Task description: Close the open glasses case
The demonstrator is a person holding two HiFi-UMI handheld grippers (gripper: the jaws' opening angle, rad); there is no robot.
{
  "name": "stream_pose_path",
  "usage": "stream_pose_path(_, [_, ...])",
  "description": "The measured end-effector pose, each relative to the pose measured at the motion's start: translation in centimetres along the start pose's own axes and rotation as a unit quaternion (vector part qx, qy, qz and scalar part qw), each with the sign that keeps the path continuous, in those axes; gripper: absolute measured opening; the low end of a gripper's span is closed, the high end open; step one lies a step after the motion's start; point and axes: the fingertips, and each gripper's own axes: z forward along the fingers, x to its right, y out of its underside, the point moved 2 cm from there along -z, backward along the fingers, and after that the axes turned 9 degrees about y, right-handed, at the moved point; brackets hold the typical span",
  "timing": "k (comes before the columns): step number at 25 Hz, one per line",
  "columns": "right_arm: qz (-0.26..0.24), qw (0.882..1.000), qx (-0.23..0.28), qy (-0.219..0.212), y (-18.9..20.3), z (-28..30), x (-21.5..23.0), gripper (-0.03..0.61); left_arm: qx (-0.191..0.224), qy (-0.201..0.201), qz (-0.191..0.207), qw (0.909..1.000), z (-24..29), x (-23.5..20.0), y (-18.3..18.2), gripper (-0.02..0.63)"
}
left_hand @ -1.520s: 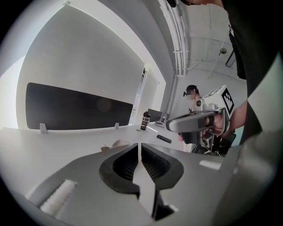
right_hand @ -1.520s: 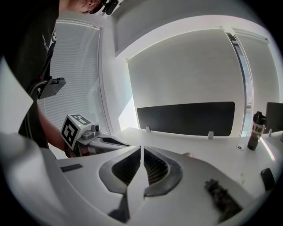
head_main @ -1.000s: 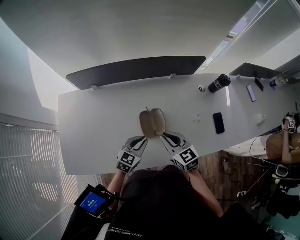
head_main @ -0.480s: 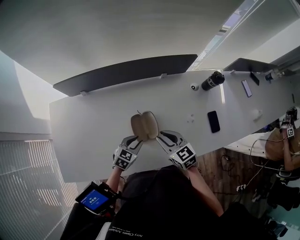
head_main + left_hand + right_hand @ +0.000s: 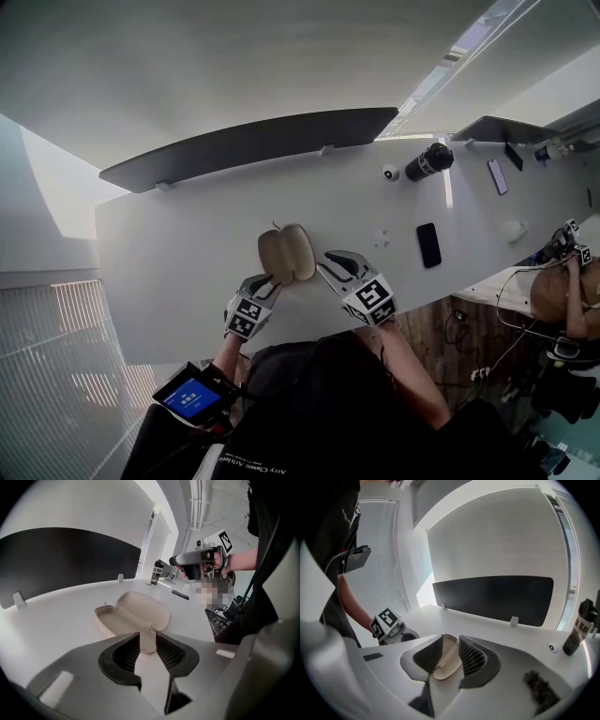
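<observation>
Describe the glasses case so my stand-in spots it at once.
On the long white table in front of the dark panel, look near the middle of the near edge. The glasses case lies there open, two oval halves side by side. It is the only beige thing; the phone and bottle to its right are black.

- Bright, even daylight fills every view, and the white table [image 5: 187, 253] looks nearly washed out.
- Light comes through the blinds [image 5: 386, 550] at the side.
- A strip of glare lies on the table beside the bottle [image 5: 429, 161].
- Shadows are soft and faint.
- All views bulge like a fisheye, with dark rounded corners.
</observation>
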Motion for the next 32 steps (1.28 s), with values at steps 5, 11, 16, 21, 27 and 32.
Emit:
stream_pose_path(5, [-0.002, 1.0, -0.012, -0.01, 0.4, 1.2, 1.1, 0.103, -0.007, -0.002, -0.011, 0.9999, 0.1, -0.2, 0.4, 0.115])
stream_pose_path(11, [-0.018, 0.998, -0.042, -0.031, 1.9, 2.7, 1.9, 0.104, -0.005, 0.004, -0.022, 0.9997, 0.3, -0.3, 0.8, 0.115])
stream_pose_path(16, [-0.023, 0.997, -0.064, -0.04, 3.2, 4.9, 2.0, 0.104, 0.001, 0.01, -0.03, 0.9995, -0.3, -0.7, 1.1, 0.113])
stream_pose_path(21, [-0.037, 0.994, -0.094, -0.045, 5.1, 6.7, 2.4, 0.104, 0.014, 0.012, -0.042, 0.9989, -0.6, -0.7, 1.3, 0.112])
stream_pose_path(27, [-0.052, 0.989, -0.129, -0.049, 7.4, 8.1, 3.5, 0.104, 0.016, 0.02, -0.042, 0.9988, -0.4, -0.8, 1.3, 0.109])
stream_pose_path(32, [-0.033, 0.987, -0.15, -0.051, 8.8, 9.4, 3.8, 0.106, 0.018, 0.021, -0.043, 0.9987, -0.5, -0.8, 1.3, 0.109])
